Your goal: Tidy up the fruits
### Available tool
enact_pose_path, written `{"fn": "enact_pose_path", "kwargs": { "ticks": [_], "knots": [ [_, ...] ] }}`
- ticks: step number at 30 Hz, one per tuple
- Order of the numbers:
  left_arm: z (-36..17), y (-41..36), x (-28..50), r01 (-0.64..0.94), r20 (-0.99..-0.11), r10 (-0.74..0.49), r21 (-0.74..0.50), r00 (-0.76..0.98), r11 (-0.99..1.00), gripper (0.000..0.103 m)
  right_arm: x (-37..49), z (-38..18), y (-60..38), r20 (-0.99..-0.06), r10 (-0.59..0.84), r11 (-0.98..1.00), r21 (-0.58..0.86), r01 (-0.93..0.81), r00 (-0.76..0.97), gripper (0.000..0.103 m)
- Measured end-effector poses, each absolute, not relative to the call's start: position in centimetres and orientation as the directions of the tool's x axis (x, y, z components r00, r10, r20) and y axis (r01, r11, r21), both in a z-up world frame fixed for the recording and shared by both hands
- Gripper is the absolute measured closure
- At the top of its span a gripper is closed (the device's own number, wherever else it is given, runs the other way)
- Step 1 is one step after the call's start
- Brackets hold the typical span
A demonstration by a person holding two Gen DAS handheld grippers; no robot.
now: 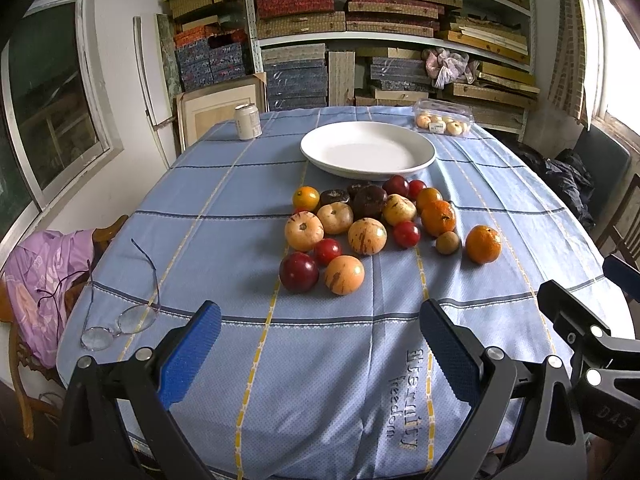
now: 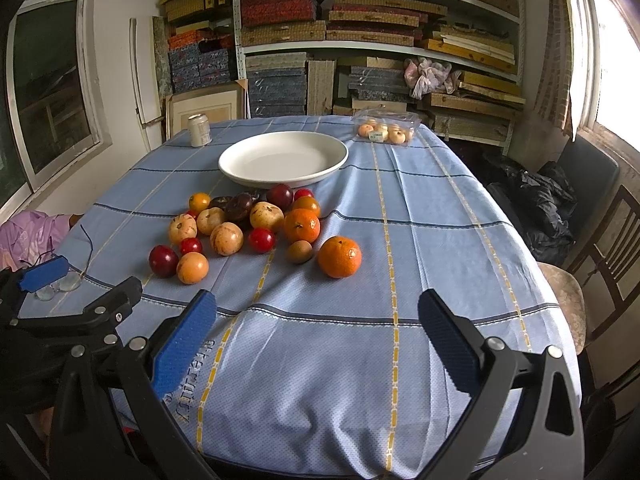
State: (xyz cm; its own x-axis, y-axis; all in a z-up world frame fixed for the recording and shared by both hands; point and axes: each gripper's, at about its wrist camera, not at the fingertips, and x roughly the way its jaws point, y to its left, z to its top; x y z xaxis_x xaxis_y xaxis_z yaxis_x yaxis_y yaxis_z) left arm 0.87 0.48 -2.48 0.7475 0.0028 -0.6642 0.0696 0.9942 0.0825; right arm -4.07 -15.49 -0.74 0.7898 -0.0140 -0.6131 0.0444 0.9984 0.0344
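Note:
A pile of loose fruit [image 1: 360, 224] [image 2: 240, 228] lies on the blue checked tablecloth [image 1: 224, 240] [image 2: 440, 240]: oranges, red plums, striped yellow fruits, dark ones. One orange [image 1: 483, 244] [image 2: 339, 256] sits apart to the right, a small brown fruit [image 1: 447, 243] [image 2: 299, 251] beside it. Behind the pile stands an empty white plate [image 1: 320, 152] [image 2: 240, 168]. My left gripper [image 1: 320, 332] is open over the near cloth, short of the fruit. My right gripper [image 2: 316, 328] is open too, nothing between its fingers. Each gripper shows at the edge of the other's view.
A drink can [image 1: 248, 121] [image 2: 199, 130] stands at the far left of the table. A clear box of small fruit [image 1: 442, 118] [image 2: 386, 126] sits at the far right. Glasses [image 1: 118, 326] [image 2: 60, 284] lie near the left edge. Chairs flank the table; shelves stand behind.

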Motion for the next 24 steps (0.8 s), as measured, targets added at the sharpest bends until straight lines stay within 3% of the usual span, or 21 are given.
{"fn": "enact_pose_path", "kwargs": {
  "ticks": [24],
  "knots": [
    [-2.58, 0.56, 0.67, 0.067, -0.671, 0.004, 0.080, 0.742, 0.995, 0.003, -3.94, -1.04, -15.50, -0.618, -0.011, 0.998, 0.038, 0.044, 0.786, 0.004]
  ]
}}
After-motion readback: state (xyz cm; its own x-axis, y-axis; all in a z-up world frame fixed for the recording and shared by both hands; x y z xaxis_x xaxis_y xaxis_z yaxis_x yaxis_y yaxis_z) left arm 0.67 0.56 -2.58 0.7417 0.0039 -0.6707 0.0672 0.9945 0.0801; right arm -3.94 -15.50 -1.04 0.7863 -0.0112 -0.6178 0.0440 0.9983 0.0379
